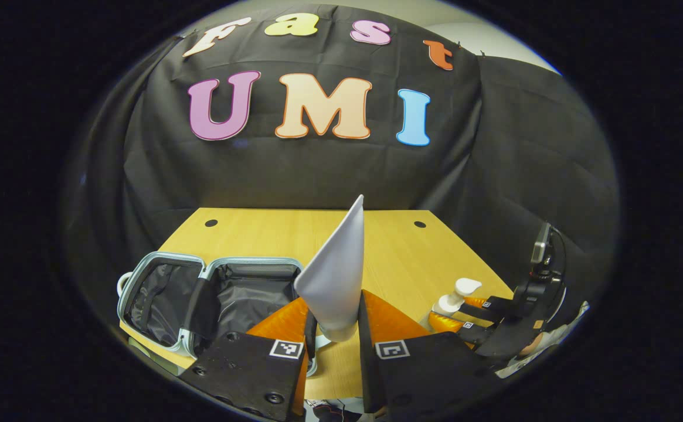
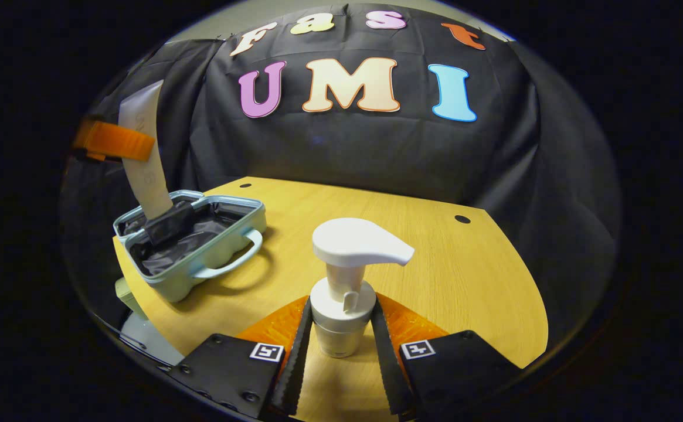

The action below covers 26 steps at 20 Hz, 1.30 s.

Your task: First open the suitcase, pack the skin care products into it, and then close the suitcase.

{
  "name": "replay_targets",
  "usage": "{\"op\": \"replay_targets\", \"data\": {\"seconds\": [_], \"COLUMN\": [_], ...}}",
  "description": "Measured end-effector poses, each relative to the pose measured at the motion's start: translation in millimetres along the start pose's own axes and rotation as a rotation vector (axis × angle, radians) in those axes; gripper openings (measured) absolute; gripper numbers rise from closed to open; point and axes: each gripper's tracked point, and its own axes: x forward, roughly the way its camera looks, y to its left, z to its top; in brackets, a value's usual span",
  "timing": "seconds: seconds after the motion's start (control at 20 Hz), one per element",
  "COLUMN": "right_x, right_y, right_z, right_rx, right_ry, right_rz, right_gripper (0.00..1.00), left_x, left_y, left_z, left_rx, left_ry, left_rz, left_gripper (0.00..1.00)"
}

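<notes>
Behind the wooden tabletop (image 2: 435,264) hangs black cloth, and the pale blue suitcase (image 2: 200,258) lies open near the tabletop's left edge. The left claw (image 1: 334,328) grips a soft, likely light squeeze tube (image 1: 338,269) at its cap end, long axis upright, flat crimp pointing up, just beside the suitcase. The right claw (image 2: 341,334) pinches the stiff pump bottle (image 2: 344,281) below its collar, a sound hold; it stands upright, spout pointing right.

Staged recording booth, black cloth wall (image 1: 493,164) draped behind, plain wooden table (image 2: 435,264) with cable holes
</notes>
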Motion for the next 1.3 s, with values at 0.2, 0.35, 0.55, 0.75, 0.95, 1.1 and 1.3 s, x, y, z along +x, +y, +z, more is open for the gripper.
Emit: {"op": "replay_targets", "data": {"seconds": [0.2,0.35,0.55,0.75,0.95,1.1,1.3], "right_x": [-14.4,-23.9,-33.0,-40.4,-40.0,-33.7,-13.6], "right_y": [25.5,40.2,55.7,62.1,64.8,76.9,110.1], "right_z": [45.8,80.0,116.2,129.5,128.4,138.9,149.5], "right_rx": [0.015,0.026,0.073,0.071,0.095,0.119,0.131], "right_ry": [-0.063,-0.111,-0.174,-0.186,-0.147,-0.135,-0.104], "right_rz": [0.111,0.134,0.095,0.041,0.008,0.017,0.077], "right_gripper": [0.58,0.57,0.58,0.58,0.57,0.58,0.58], "left_x": [-5.1,0.4,22.5,50.5,81.5,96.5,113.6], "left_y": [48.5,86.3,131.9,157.1,166.3,169.5,176.7], "left_z": [-15.4,-47.6,-93.8,-134.5,-140.4,-148.3,-153.7], "left_rx": [0.028,-0.017,-0.032,-0.055,-0.085,-0.095,-0.1], "left_ry": [0.079,0.212,0.404,0.565,0.594,0.598,0.552], "left_rz": [0.125,0.163,0.177,0.157,0.135,0.105,0.081], "left_gripper": [0.3,0.3,0.3,0.3,0.31,0.31,0.35]}}
